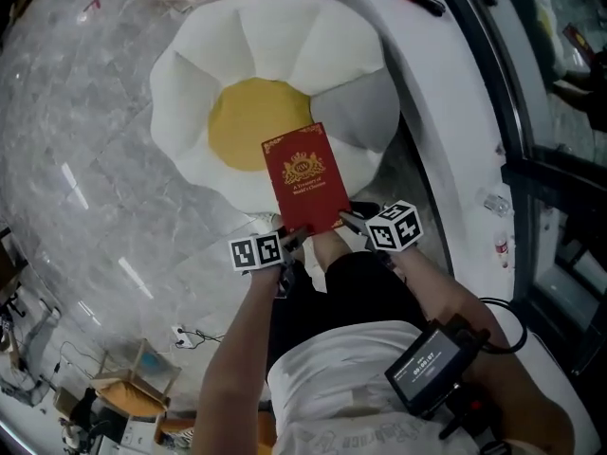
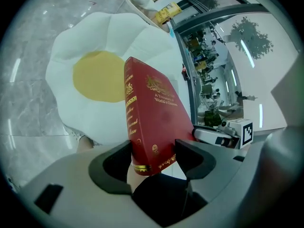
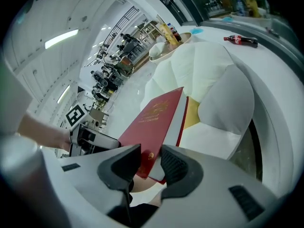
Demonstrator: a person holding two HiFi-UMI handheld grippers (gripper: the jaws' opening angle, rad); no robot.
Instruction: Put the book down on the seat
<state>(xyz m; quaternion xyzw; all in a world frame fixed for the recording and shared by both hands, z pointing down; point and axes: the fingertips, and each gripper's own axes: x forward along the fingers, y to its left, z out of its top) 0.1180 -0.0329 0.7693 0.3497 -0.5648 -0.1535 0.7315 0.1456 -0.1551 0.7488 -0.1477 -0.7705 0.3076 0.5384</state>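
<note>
Red hardback book (image 1: 305,178): held aloft over near edge of fried-egg seat (image 1: 199,74), bottom corners pinched between fingers (image 2: 110,166) of left gripper (image 1: 289,238) and right gripper (image 1: 351,221). Probably stiff, fairly heavy, glossy-slick; best gripped along bottom edge, covers shut.

L gripper (image 1: 289,235) & R gripper (image 1: 349,221) are hanging side by side, both forearms (image 1: 237,349) reaching fwd from the torso. Each is clamping its jaws on the red book's (image 1: 305,180) near edge, L at the spine corner, R at the pg-side corner.

"A Treasury of World's Classics": book (image 2: 159,120)
</note>
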